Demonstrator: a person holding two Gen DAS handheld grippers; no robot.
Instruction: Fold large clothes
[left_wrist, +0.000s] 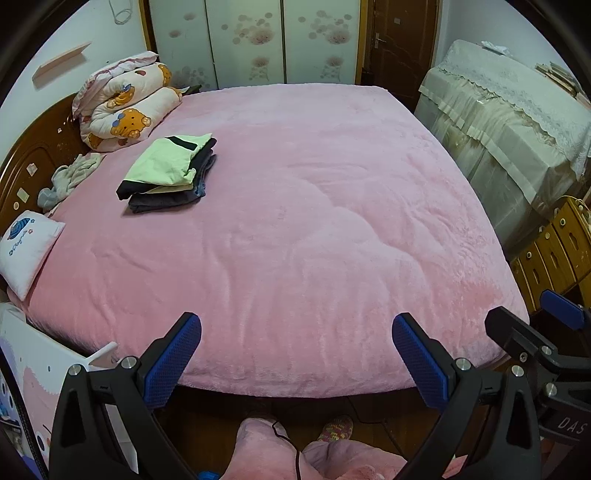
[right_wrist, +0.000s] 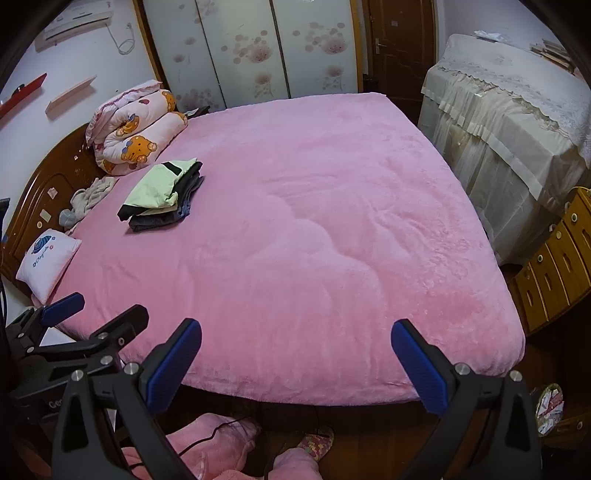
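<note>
A bed covered by a pink plush blanket is seen from its foot in both wrist views. The left tongs are held spread wide apart over the near edge of the blanket, nothing between their blue pads, and the right tongs are likewise held wide apart and empty above the same edge. The task's clothes are found as a folded stack lying on the blanket toward the headboard side, a pale green garment with black trim on top and dark pieces beneath; the same stack is shown in the right view. Just beyond it, a rolled quilt printed with bears is set against the wooden headboard, and a crumpled grey-white garment lies unfolded at the blanket's edge beside the headboard, near a small white pillow. A wardrobe with flower-patterned doors and a lace-draped piece of furniture are visible behind and beside the bed. Only in the left view is the right tongs' body caught at the lower right edge, and only there is a white panel with cartoon print seen at the lower left. Only in the right view are the left tongs' body at the lower left, a wall-mounted air conditioner, a red wall shelf and a basket of scraps on the floor shown. Pink-trousered legs and a knitted slipper appear below the bed.
</note>
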